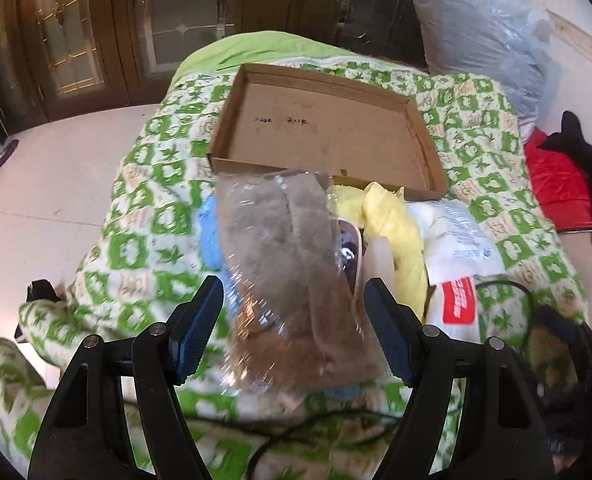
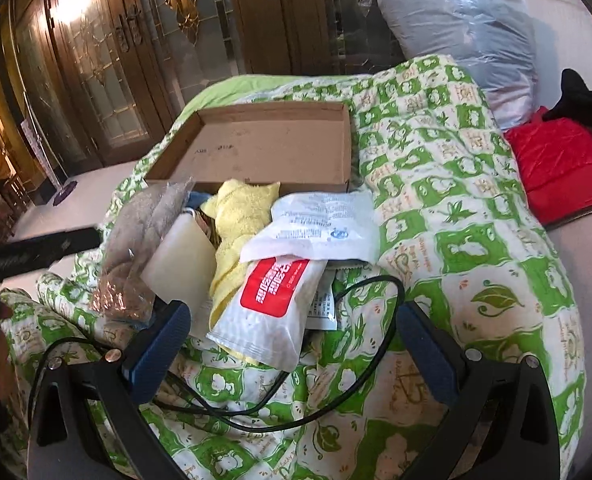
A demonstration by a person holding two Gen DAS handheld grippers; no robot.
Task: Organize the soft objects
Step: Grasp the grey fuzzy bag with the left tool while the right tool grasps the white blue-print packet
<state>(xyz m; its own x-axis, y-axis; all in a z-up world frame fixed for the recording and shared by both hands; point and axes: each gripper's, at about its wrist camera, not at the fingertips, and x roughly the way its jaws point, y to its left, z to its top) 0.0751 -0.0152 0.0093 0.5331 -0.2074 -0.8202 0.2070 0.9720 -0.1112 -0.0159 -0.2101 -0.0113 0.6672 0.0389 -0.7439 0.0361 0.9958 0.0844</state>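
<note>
A green-and-white patterned quilt [image 2: 456,240] covers the bed, wooden glass-paned doors [image 2: 107,60] behind. Handwriting inside the cardboard tray [image 1: 428,140] is unreadable. The left gripper [image 1: 296,324] straddles a bagged grey cloth [image 1: 279,248], jaws spread. The right gripper [image 2: 291,344] hangs open over a red-labelled pouch [image 2: 271,296].

The left gripper [image 1: 293,332] has black plastic linkage arms joined by round silver pivot pins, with ribbed dark blue pads on its fingers [image 1: 199,326]. The right gripper [image 2: 291,354] shows the same black frame, silver pins and blue-padded fingers [image 2: 157,354].
</note>
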